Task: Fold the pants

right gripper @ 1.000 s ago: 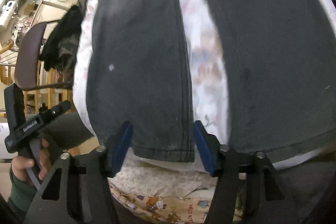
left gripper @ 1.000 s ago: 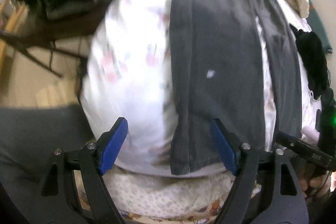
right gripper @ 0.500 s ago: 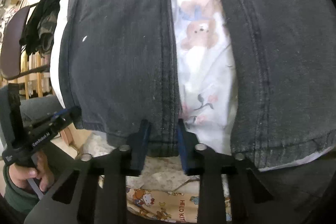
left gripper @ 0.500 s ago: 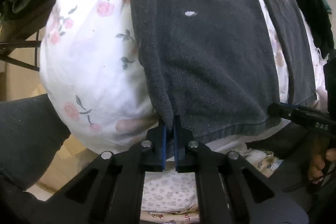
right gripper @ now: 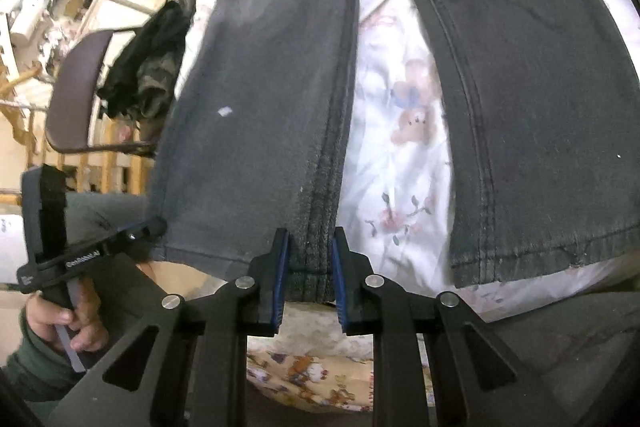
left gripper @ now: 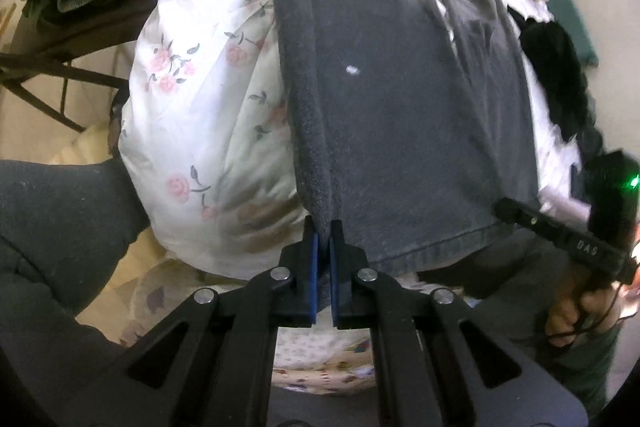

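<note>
Left wrist view: the left gripper [left gripper: 323,239] and right gripper [right gripper: 307,259] each pinch 1 hem corner of the same leg of the pants [left gripper: 400,87], which stretch away lengthwise across the floral bedding [left gripper: 192,99].

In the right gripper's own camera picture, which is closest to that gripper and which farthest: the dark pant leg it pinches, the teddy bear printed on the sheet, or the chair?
1. Dark pant leg: its hem sits between the right gripper pads.
2. Teddy bear print: up and right, on the white sheet between the legs.
3. Chair: far left, beyond the bed.
</note>
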Demonstrator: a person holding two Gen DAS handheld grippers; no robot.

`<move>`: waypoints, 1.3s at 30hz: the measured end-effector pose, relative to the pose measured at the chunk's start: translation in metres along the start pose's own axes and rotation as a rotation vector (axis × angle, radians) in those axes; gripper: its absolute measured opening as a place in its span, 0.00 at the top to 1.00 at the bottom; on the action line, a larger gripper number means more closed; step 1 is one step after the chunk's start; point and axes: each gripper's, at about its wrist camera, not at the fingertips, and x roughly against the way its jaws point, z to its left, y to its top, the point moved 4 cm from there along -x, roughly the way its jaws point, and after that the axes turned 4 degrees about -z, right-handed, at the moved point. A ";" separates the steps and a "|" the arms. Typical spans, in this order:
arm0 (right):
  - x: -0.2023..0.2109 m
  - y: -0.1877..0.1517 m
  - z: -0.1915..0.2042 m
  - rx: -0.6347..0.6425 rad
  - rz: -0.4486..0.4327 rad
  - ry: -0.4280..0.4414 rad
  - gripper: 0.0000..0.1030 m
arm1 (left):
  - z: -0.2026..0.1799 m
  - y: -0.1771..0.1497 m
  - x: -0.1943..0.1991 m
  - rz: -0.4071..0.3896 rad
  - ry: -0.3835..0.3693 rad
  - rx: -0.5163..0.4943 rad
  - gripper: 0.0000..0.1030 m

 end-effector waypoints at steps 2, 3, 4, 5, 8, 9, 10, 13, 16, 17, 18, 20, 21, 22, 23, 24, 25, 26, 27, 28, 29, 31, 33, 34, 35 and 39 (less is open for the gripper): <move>0.008 0.008 0.003 -0.004 -0.021 0.009 0.80 | -0.004 0.011 0.014 -0.021 -0.025 0.008 0.97; 0.012 0.013 0.003 -0.013 -0.035 0.023 0.80 | -0.007 0.018 0.020 -0.032 -0.037 0.009 0.97; 0.015 0.021 0.009 -0.026 -0.051 0.038 0.80 | -0.009 0.025 0.025 -0.039 -0.048 0.013 0.97; 0.024 0.031 0.011 -0.036 -0.079 0.057 0.80 | -0.011 0.035 0.030 -0.045 -0.063 0.019 0.97; 0.045 0.062 0.020 -0.047 -0.166 0.111 0.80 | -0.015 0.071 0.044 -0.085 -0.102 0.023 0.97; 0.051 0.078 0.025 -0.045 -0.191 0.125 0.80 | -0.016 0.085 0.049 -0.095 -0.113 0.031 0.97; 0.055 0.092 0.029 -0.039 -0.210 0.131 0.80 | -0.018 0.100 0.053 -0.104 -0.125 0.041 0.97; 0.062 0.138 0.043 -0.023 -0.257 0.133 0.80 | -0.026 0.151 0.067 -0.152 -0.138 0.041 0.97; 0.066 0.191 0.050 -0.016 -0.296 0.136 0.80 | -0.033 0.209 0.076 -0.194 -0.141 0.033 0.97; 0.066 0.216 0.052 -0.017 -0.308 0.142 0.80 | -0.035 0.232 0.075 -0.208 -0.136 0.028 0.97; 0.066 0.233 0.053 -0.016 -0.315 0.145 0.80 | -0.036 0.253 0.073 -0.215 -0.131 0.028 0.97; 0.061 0.278 0.056 -0.008 -0.328 0.129 0.80 | -0.037 0.302 0.064 -0.224 -0.107 0.015 0.97; 0.055 0.302 0.056 -0.001 -0.328 0.121 0.80 | -0.037 0.330 0.057 -0.227 -0.090 0.024 0.97; 0.048 0.323 0.056 0.002 -0.324 0.112 0.80 | -0.037 0.353 0.049 -0.224 -0.079 0.030 0.97; 0.040 0.344 0.054 0.000 -0.318 0.096 0.80 | -0.039 0.371 0.042 -0.227 -0.064 0.021 0.97; 0.029 0.371 0.052 0.002 -0.313 0.078 0.80 | -0.040 0.391 0.033 -0.239 -0.042 0.003 0.96; 0.021 0.388 0.050 0.003 -0.311 0.068 0.80 | -0.039 0.419 0.017 -0.247 -0.012 -0.014 0.95; 0.010 0.406 0.047 0.004 -0.305 0.046 0.80 | -0.036 0.432 0.003 -0.229 0.001 -0.022 0.95; -0.005 0.424 0.043 0.012 -0.294 0.005 0.80 | -0.033 0.446 -0.017 -0.201 0.009 -0.023 0.95; -0.023 0.440 0.037 0.012 -0.271 -0.041 0.80 | -0.026 0.463 -0.042 -0.172 0.018 -0.009 0.95; -0.038 0.451 0.030 -0.001 -0.248 -0.063 0.80 | -0.023 0.474 -0.057 -0.157 0.028 -0.004 0.95; -0.073 0.469 0.013 -0.023 -0.200 -0.112 0.80 | -0.018 0.491 -0.083 -0.156 0.040 -0.001 0.94; -0.101 0.477 -0.003 -0.037 -0.161 -0.154 0.80 | -0.015 0.502 -0.105 -0.144 0.051 -0.020 0.93; -0.112 0.480 -0.009 -0.044 -0.148 -0.161 0.79 | -0.011 0.506 -0.113 -0.137 0.066 -0.017 0.92; -0.122 0.483 -0.016 -0.054 -0.140 -0.167 0.76 | -0.006 0.509 -0.119 -0.133 0.077 -0.002 0.85; -0.131 0.484 -0.026 -0.078 -0.143 -0.139 0.50 | 0.002 0.511 -0.107 -0.232 0.126 -0.003 0.30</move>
